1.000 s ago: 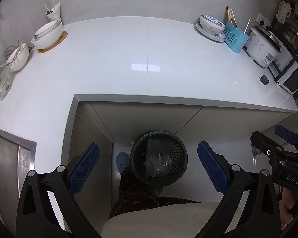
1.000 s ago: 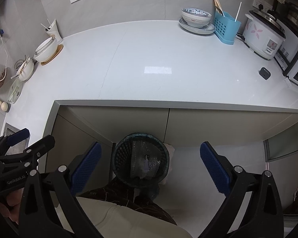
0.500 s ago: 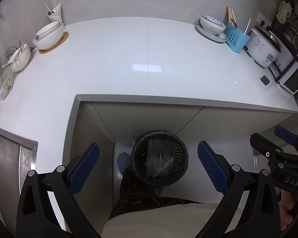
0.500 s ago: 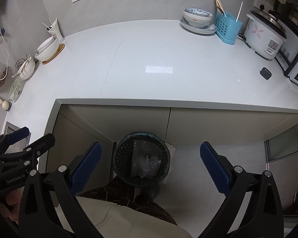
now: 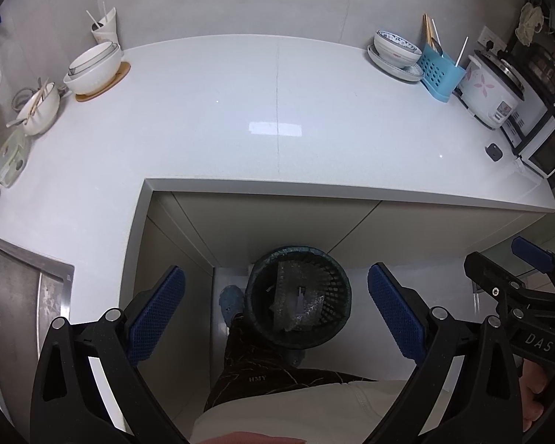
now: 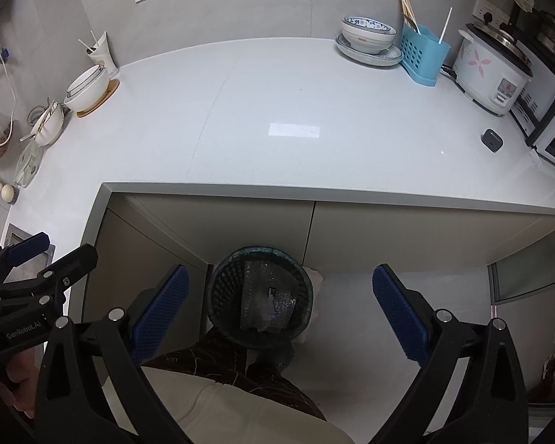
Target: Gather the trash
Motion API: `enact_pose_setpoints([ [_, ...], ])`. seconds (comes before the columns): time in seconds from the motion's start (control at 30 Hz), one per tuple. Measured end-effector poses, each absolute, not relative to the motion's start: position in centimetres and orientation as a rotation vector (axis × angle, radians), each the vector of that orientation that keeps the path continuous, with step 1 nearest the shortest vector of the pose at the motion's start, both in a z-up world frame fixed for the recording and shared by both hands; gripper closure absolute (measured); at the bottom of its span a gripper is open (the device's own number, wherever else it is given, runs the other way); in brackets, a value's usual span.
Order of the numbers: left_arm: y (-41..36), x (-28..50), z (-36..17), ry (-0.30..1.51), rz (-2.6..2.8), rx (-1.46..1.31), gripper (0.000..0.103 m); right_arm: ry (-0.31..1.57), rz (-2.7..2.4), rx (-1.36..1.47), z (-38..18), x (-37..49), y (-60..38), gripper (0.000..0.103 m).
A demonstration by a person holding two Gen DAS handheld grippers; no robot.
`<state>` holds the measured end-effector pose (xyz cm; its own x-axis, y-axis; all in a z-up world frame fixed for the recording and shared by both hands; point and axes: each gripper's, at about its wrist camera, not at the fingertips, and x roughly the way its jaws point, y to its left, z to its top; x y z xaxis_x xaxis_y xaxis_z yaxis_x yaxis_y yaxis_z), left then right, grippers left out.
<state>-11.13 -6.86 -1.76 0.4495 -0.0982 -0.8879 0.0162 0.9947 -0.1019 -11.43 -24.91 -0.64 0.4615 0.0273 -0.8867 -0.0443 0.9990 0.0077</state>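
The bin (image 5: 298,307) sits on the floor straight ahead of you, framed between the blue pads of both grippers, close under the counter (image 5: 277,118) edge. Crumpled clear plastic (image 6: 266,301) lies inside it; what else it holds is too dim to tell. Your left gripper (image 5: 275,314) is spread wide with nothing between its fingers, and your right gripper (image 6: 279,312) is just as wide and empty. Each hangs above the bin, well apart from it.

The counter edge runs across just beyond the bin, then turns back toward you on your left, so you stand in an inside corner. Cabinet fronts (image 6: 388,233) close off the space behind the bin. To your right the floor (image 6: 351,351) opens out more.

Your trouser leg (image 5: 262,373) covers the bin's near rim, and a shoe (image 5: 230,301) shows just left of it in the left view. Something pale (image 6: 316,285) is tucked behind the bin's right side, mostly hidden.

Far ahead on the right, bowls (image 6: 368,31), a blue caddy (image 6: 423,53) and a rice cooker (image 6: 490,70) stand along the wall. Far left are more bowls (image 5: 92,68). The sink (image 5: 14,296) is cut off at the left edge of the left view.
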Motion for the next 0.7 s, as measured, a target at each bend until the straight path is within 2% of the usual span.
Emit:
enact_pose_setpoints([
  [0.7,-6.72,-10.61,-1.52,1.120,-0.088,-0.101,0.006,1.093,0.037,-0.015,0.15,-10.95,-24.96,0.008],
])
